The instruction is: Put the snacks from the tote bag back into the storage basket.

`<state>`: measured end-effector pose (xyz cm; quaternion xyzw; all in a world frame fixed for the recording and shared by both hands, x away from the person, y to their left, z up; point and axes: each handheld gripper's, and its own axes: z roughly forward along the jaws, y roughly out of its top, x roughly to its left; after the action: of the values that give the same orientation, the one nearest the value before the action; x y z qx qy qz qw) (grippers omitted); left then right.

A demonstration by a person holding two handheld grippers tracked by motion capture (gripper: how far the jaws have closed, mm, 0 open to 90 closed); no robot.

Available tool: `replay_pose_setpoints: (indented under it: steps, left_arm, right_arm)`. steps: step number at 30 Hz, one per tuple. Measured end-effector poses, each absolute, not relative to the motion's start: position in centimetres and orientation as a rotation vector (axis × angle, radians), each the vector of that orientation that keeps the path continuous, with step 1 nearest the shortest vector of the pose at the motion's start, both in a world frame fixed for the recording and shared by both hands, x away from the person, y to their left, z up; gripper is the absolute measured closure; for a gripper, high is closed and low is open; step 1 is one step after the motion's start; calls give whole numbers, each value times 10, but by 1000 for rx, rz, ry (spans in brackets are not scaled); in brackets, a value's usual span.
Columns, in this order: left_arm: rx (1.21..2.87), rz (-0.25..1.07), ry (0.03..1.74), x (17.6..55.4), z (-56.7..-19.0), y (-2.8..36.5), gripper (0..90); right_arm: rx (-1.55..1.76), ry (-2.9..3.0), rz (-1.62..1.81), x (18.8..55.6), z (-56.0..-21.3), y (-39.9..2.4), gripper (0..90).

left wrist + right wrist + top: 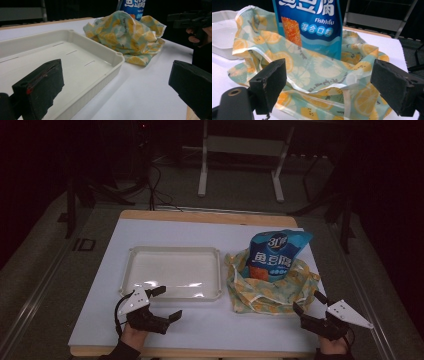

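So I've got both grippers parked at the near edge of the table, jaws spread wide, nothing in either one. My right gripper (309,304) sits just in front of the lemon-print cloth bag (270,287), lined up on its near rim, which I figure is so I can pinch the fabric. The blue snack packet (274,252) stands upright inside the bag, top half poking out, so the bag is slumped around it like a nest. My left gripper (167,302) hovers by the near edge of the white tray (135,252), which has nothing in it. Looks like the tray is where the packet goes.
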<state>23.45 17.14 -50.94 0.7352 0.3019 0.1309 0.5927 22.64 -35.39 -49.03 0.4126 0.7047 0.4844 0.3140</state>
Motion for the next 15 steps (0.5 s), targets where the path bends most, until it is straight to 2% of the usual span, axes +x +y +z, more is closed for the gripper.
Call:
replay_pose_setpoints:
  steps: [15]
  left_arm:
    - [1722,242,710,235,-504,166,3]
  right_arm:
    - [1044,1958,1340,219,-477,-344,113]
